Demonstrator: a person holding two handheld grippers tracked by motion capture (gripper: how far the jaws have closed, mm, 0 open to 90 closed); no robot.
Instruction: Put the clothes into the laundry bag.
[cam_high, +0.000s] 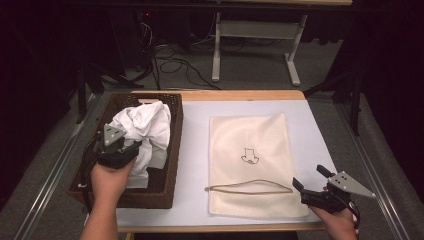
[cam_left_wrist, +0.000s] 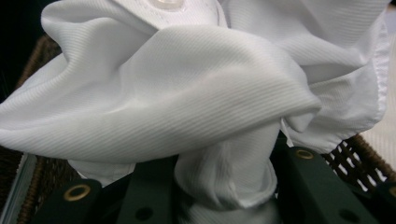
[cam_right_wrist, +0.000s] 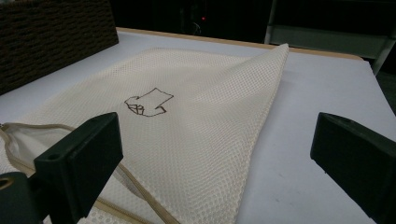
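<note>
While your left gripper (cam_high: 131, 148) pinches the white cloth (cam_high: 145, 125) over the basket (cam_high: 167, 172), your right gripper (cam_high: 310, 179) gapes empty beside the mesh bag (cam_high: 250, 135).

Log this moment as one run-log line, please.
left tongs: shut on white garment over basket | right tongs: open, beside mesh bag

White garment (cam_left_wrist: 196, 88): fine-ribbed matt cloth. Basket (cam_high: 167, 150): dark rough wicker. Bag (cam_right_wrist: 187, 140): cream mesh fabric. Table cover (cam_high: 195, 150): smooth, matt.
</note>
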